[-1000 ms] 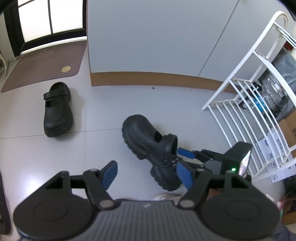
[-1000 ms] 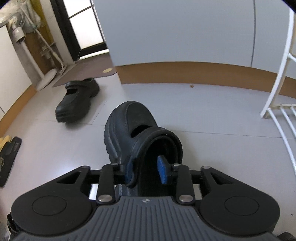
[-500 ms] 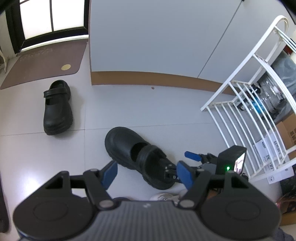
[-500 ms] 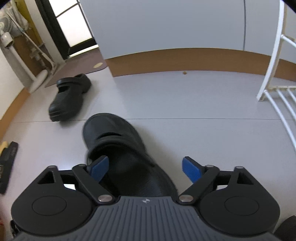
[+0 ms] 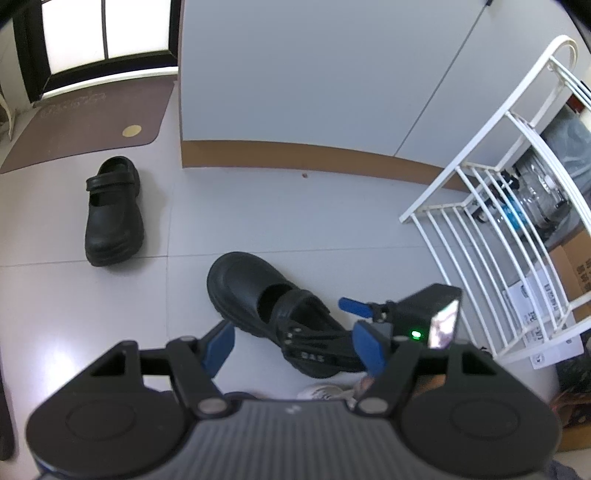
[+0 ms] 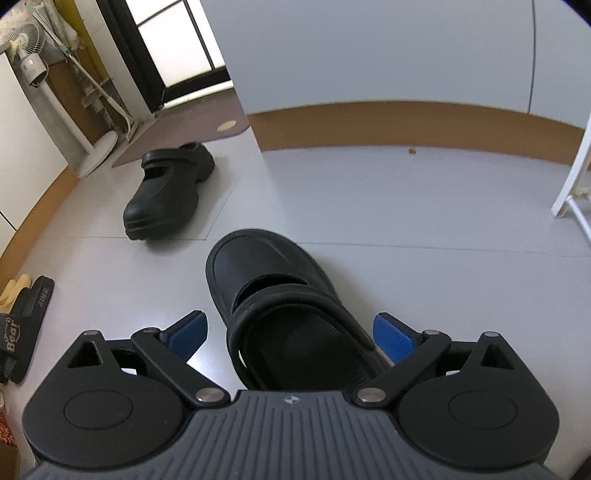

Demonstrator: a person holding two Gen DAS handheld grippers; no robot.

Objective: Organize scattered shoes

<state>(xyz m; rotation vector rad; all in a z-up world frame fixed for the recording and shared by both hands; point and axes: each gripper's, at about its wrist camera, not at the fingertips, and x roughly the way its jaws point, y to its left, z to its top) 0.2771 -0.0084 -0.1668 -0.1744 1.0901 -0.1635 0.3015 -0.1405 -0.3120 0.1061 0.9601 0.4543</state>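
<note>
Right gripper point(image 6: 290, 334) jaws opening, pads clear of the near clog point(image 6: 280, 295) standing on the floor between them, left gripper point(image 5: 293, 345) open and empty just left of that clog, far clog point(image 6: 168, 190) ahead-left near the mat point(image 6: 192, 122), well apart

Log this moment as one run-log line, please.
right gripper: jaws opening, near shoe on floor between them, unpressed | left gripper: open, empty | far shoe: by mat

This was a home entryway: a brown doormat point(image 5: 85, 122) lay before the glass door point(image 5: 107, 33), black clogs point(image 6: 168, 192) and slippers point(image 6: 22, 332) dotted the tiled floor point(image 6: 406, 206), beside a white rack point(image 5: 491, 206).
</note>
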